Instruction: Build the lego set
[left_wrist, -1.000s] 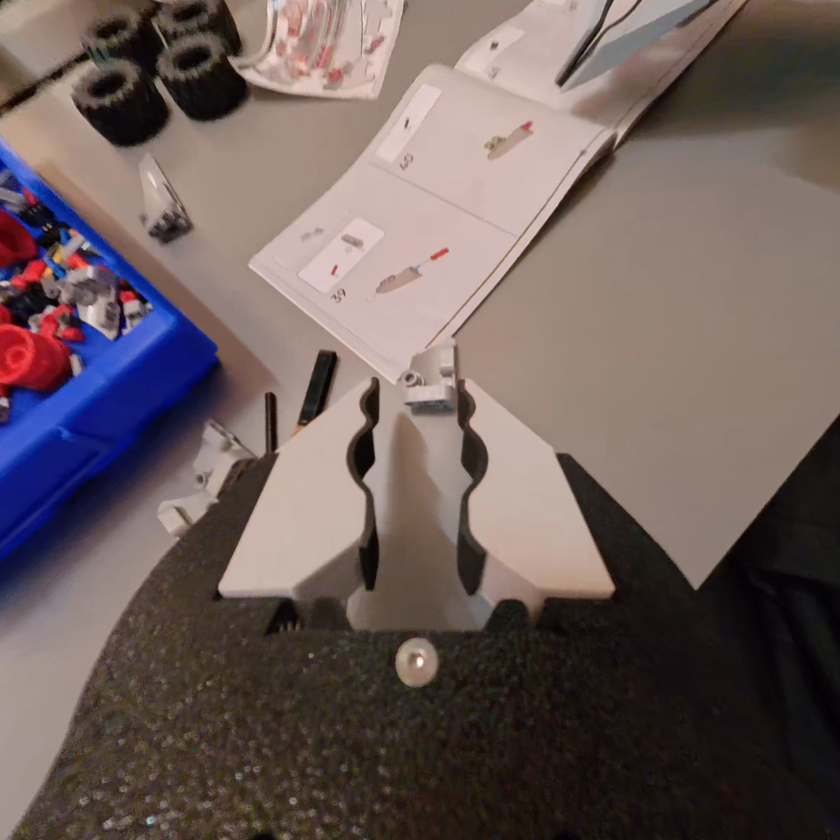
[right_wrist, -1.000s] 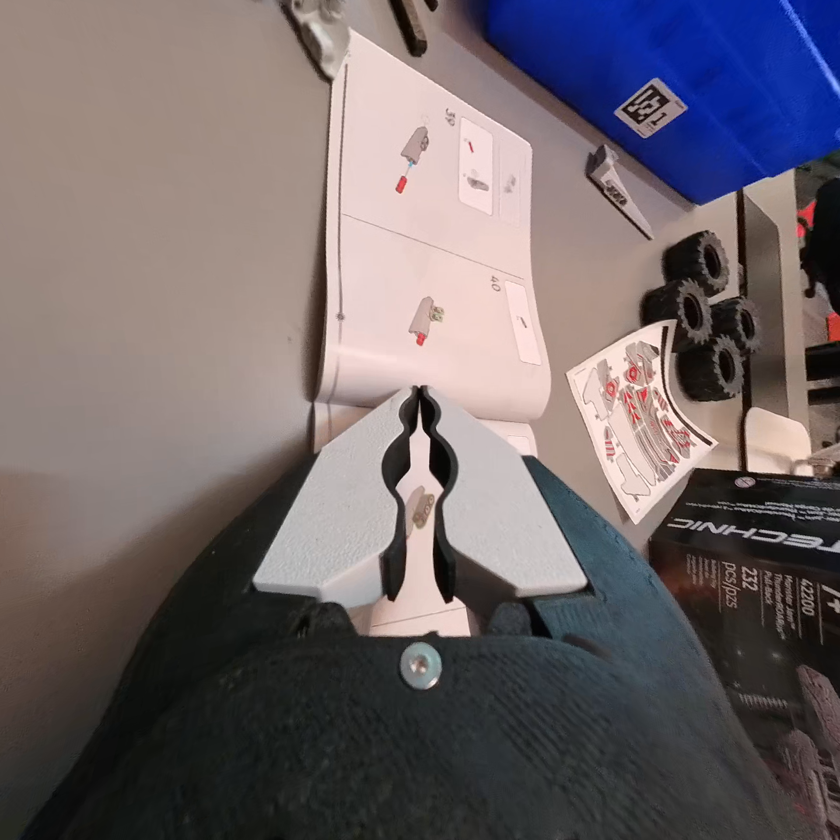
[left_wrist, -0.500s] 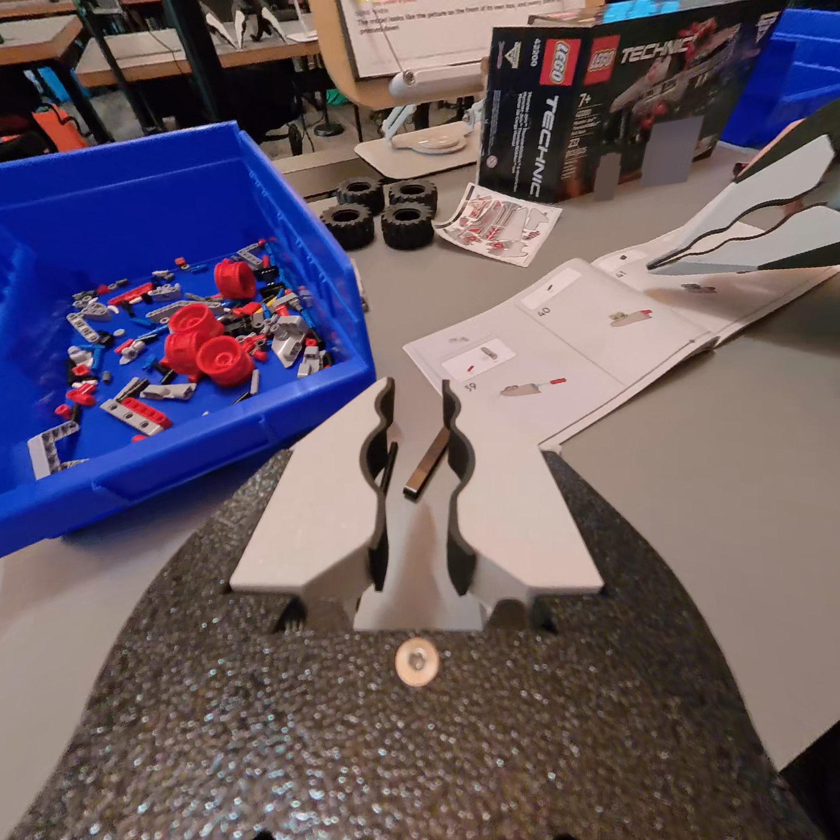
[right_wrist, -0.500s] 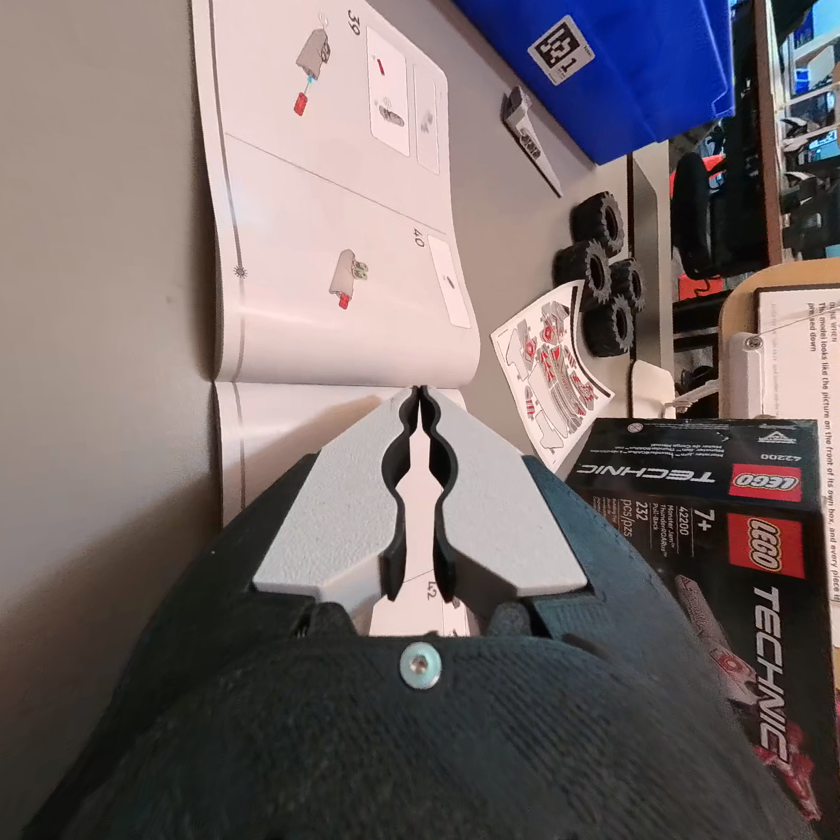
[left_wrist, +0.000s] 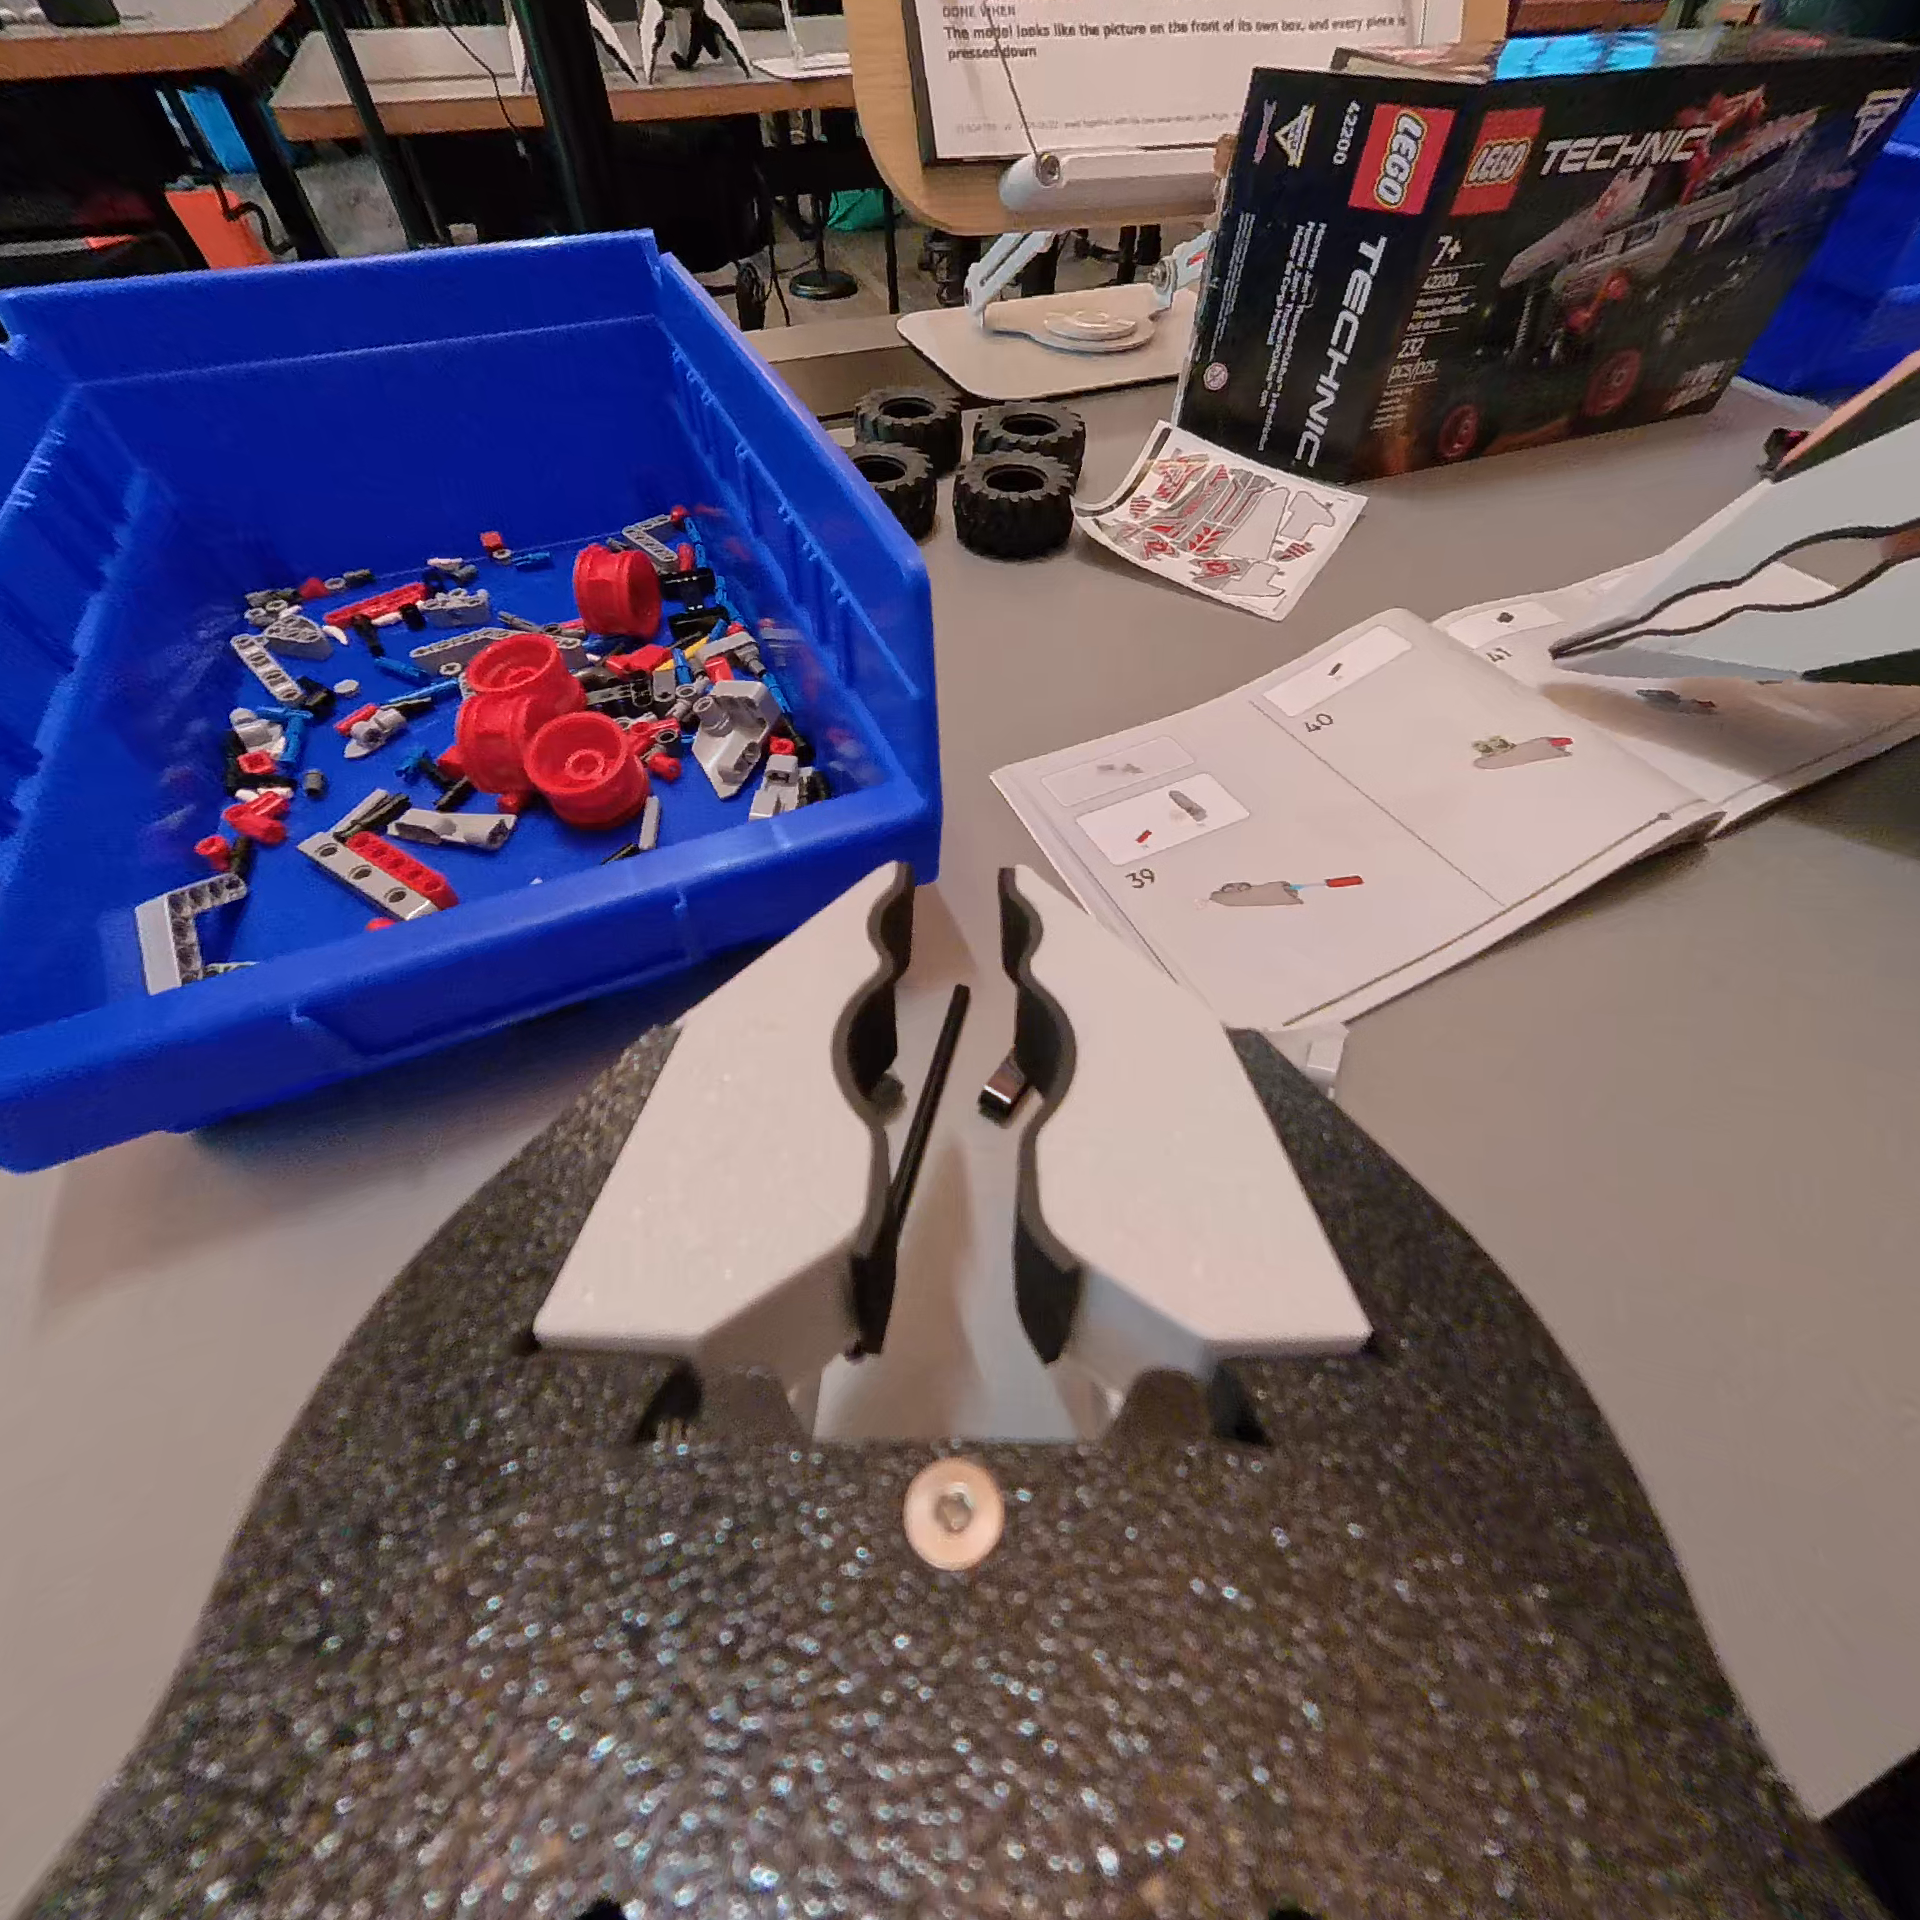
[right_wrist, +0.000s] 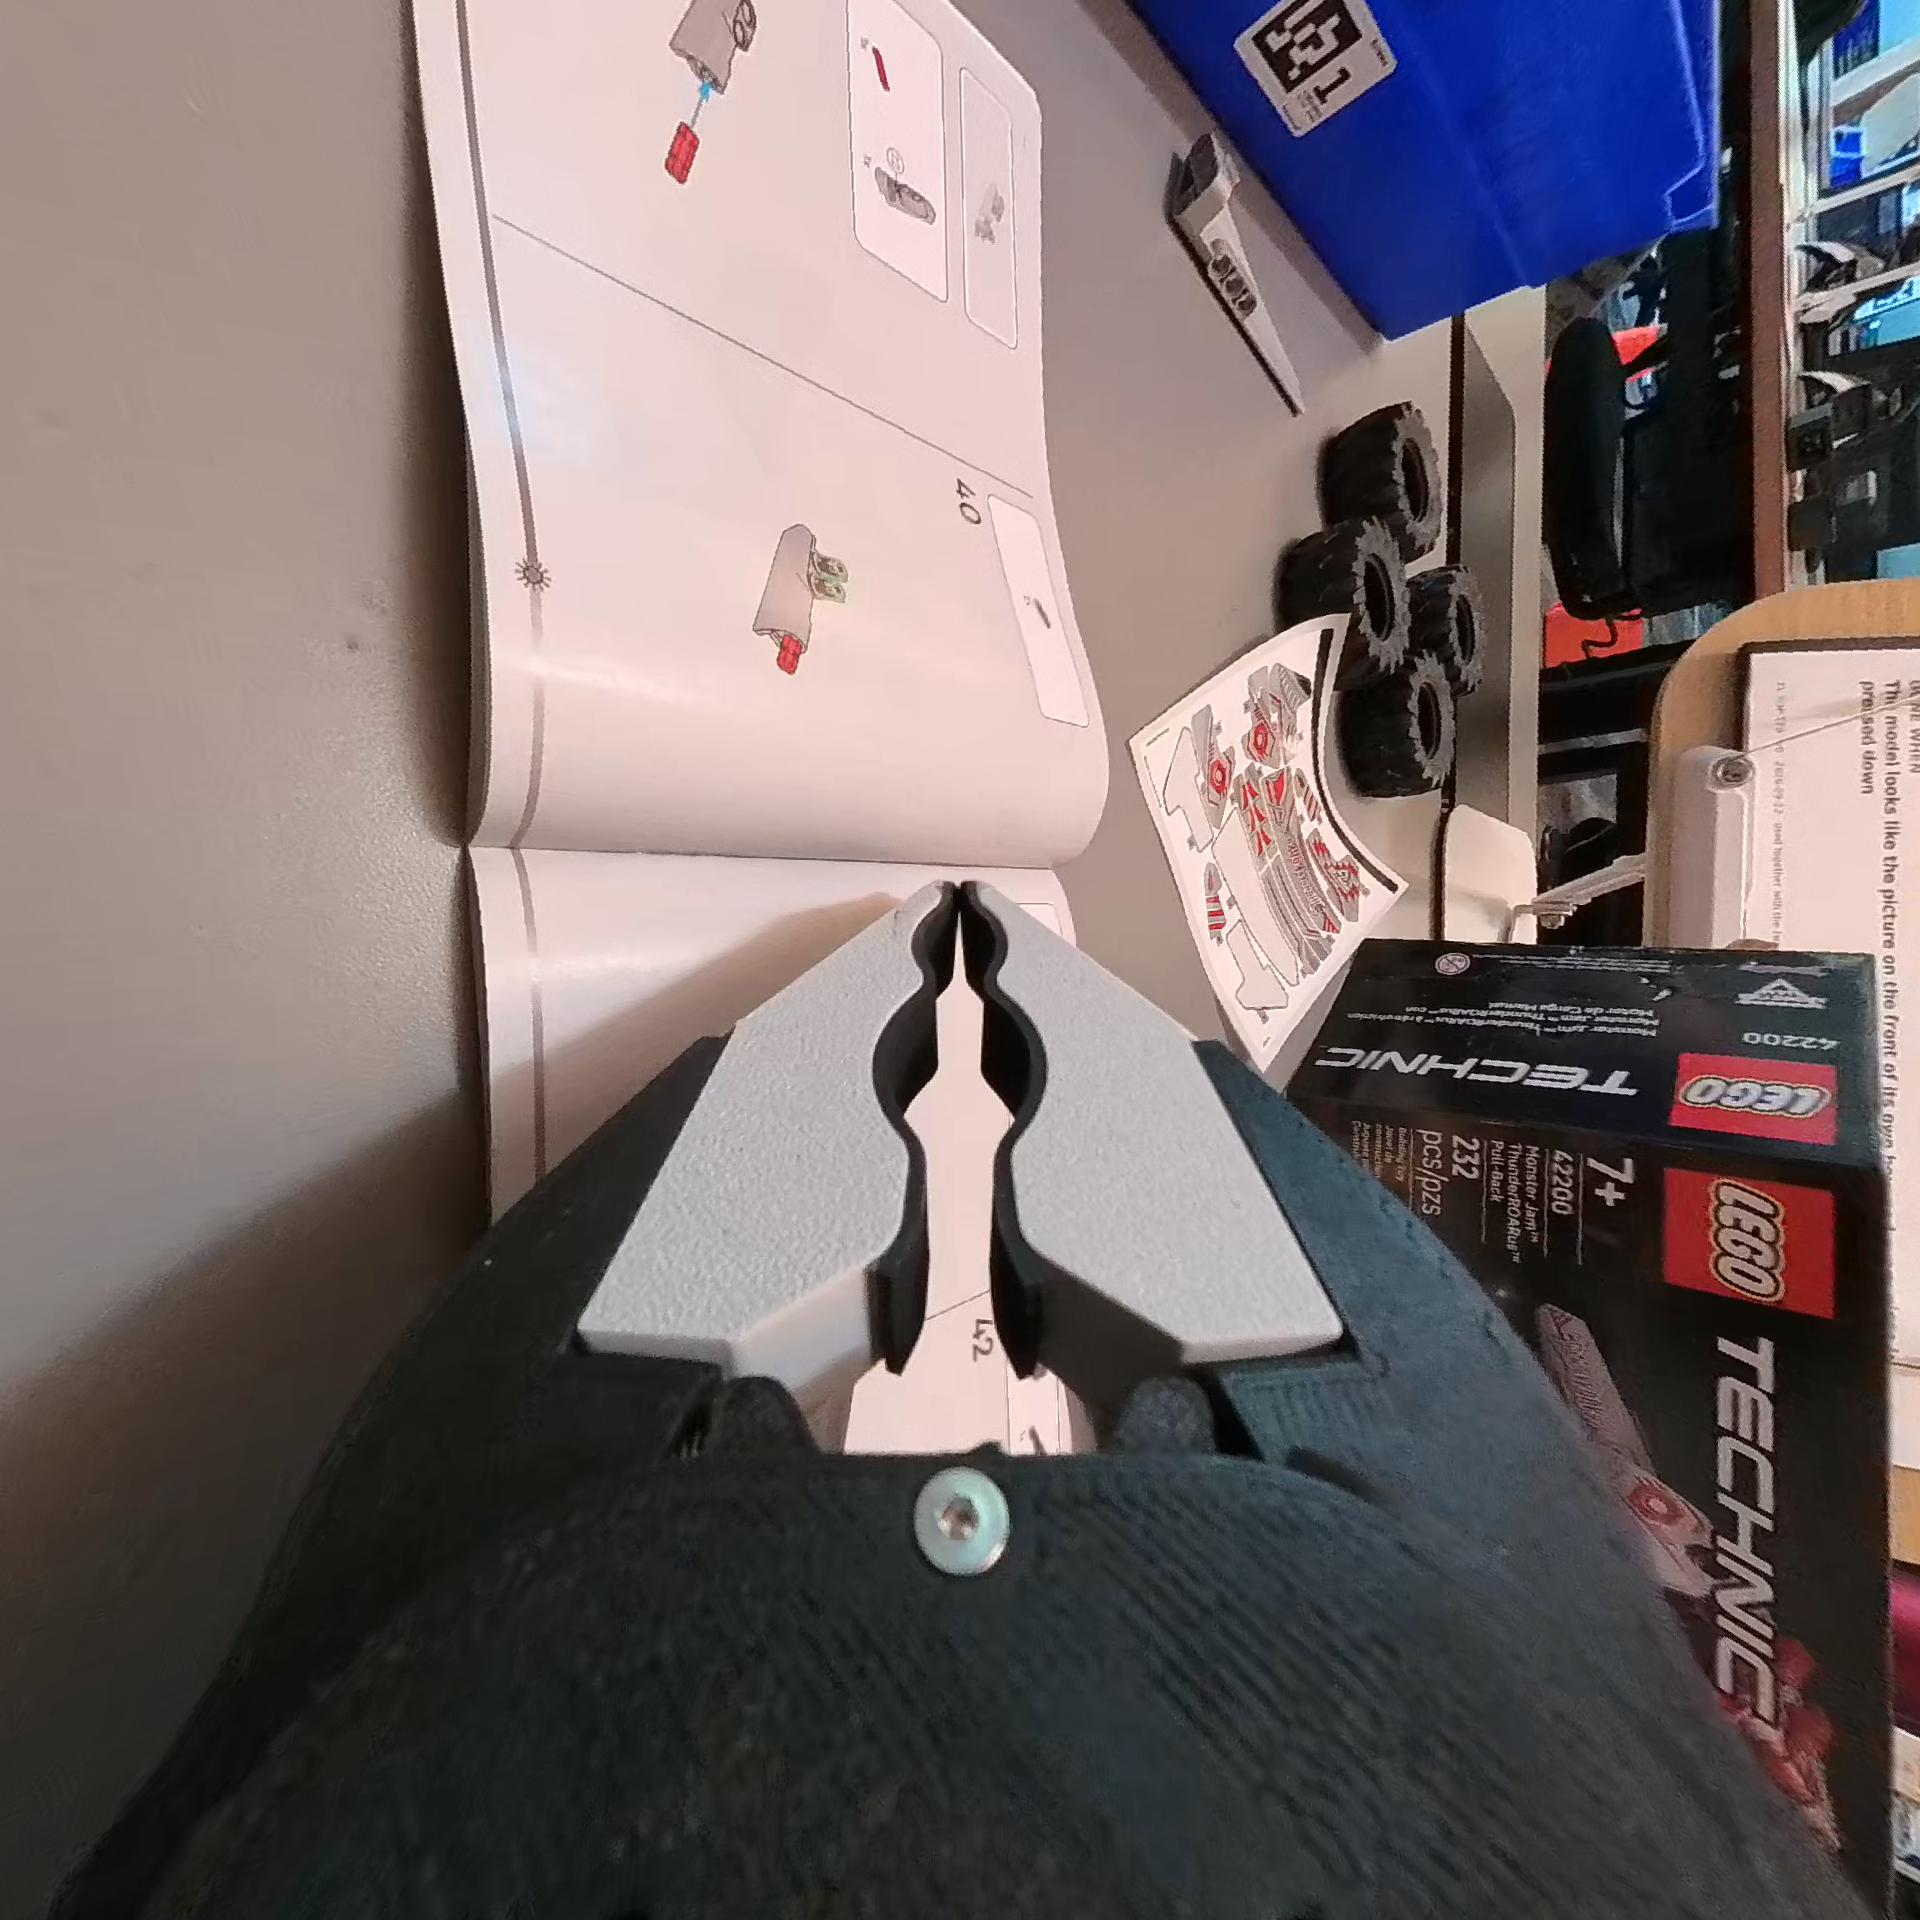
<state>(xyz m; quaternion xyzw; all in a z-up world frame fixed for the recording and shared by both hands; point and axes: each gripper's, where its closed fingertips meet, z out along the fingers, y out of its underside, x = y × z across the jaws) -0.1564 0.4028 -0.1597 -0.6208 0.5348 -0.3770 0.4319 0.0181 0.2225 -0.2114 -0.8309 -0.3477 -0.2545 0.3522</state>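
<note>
We see the left hand-held gripper (left_wrist: 954, 914) spread, empty, above a thin black rod (left_wrist: 928, 1081) beside the blue bin (left_wrist: 520, 966); the right hand-held gripper (right_wrist: 958, 896) is clenched, empty, over the booklet (right_wrist: 727, 436).

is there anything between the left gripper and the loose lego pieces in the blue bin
Yes. The bin's front wall stands between the open left gripper and the lego pieces on its floor. Above that wall nothing visible blocks the way, so it could probably go in from over the wall.
</note>
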